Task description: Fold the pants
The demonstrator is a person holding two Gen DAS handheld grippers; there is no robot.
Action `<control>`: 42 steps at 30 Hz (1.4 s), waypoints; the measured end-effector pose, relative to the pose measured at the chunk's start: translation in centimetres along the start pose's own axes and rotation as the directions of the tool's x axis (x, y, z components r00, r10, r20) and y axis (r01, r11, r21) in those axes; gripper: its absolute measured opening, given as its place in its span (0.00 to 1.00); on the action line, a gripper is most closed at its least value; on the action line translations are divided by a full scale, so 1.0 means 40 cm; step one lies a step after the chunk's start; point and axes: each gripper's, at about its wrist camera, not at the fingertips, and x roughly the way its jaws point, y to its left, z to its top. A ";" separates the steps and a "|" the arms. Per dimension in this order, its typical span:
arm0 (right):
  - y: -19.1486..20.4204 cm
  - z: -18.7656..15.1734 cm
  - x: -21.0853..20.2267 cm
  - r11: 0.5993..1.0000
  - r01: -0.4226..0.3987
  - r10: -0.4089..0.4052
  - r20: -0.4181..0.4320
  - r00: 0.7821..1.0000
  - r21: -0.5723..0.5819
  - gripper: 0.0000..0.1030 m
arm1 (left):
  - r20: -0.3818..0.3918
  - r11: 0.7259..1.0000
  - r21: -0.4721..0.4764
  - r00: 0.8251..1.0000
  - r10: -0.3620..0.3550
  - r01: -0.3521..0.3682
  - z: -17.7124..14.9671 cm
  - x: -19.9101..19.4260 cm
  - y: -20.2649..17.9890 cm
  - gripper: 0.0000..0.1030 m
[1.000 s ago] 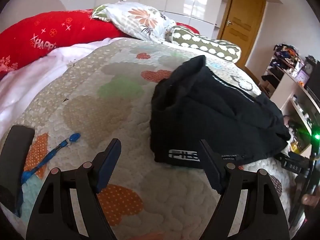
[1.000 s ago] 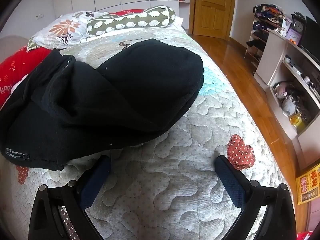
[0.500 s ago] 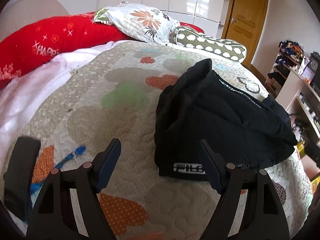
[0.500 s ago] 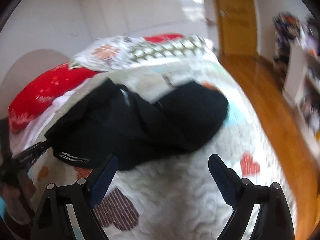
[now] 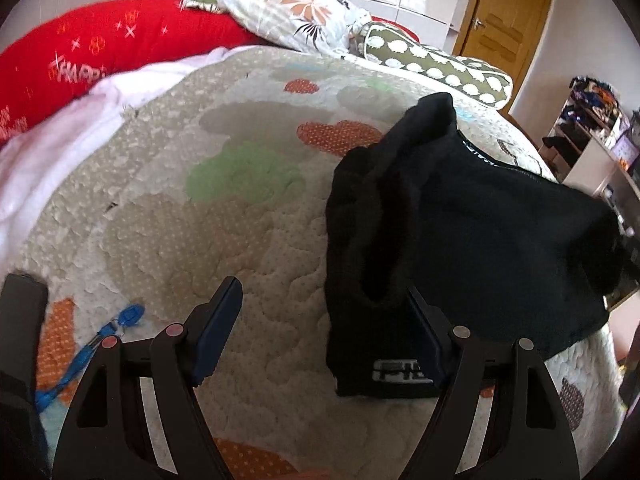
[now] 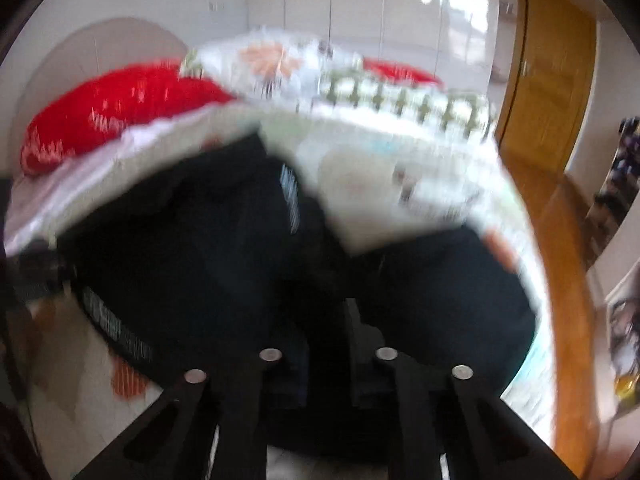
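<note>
Black pants lie bunched on the right half of the quilted bed cover, a white logo label at their near corner. My left gripper stands open just above the cover. Its right finger lies over that labelled corner, its left finger over bare quilt, and nothing is pinched. In the blurred right wrist view the pants fill the lower half. My right gripper is closing, and its jaws stand almost together with black fabric squeezed between them.
A red pillow, a floral pillow and a green spotted bolster lie at the head of the bed. A blue lanyard and a flat black object sit near left. Shelves and a wooden door stand right.
My right gripper has moved in over the pants and its wide jaws have come together on the fabric. The left gripper stays open and has edged closer to the labelled corner.
</note>
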 end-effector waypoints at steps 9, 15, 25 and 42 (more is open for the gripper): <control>-0.024 0.289 0.264 0.966 0.225 -0.225 0.019 0.974 -0.128 0.08 | 0.017 0.999 0.042 1.000 -0.006 0.006 0.034 0.066 0.017 0.76; -0.053 0.290 0.395 0.983 0.167 -0.177 -0.148 0.973 -0.076 0.09 | 0.022 0.998 0.055 1.000 -0.021 0.020 0.053 0.107 0.052 0.76; -0.284 0.029 -0.052 0.964 0.145 -0.130 -0.081 0.988 0.221 0.53 | 0.011 0.999 0.050 1.000 -0.015 0.014 0.051 0.146 0.060 0.76; -0.344 -0.151 0.029 0.795 -0.107 0.124 0.013 0.992 0.597 0.09 | 0.018 0.990 -0.073 0.992 -0.122 0.123 0.064 0.171 0.085 0.14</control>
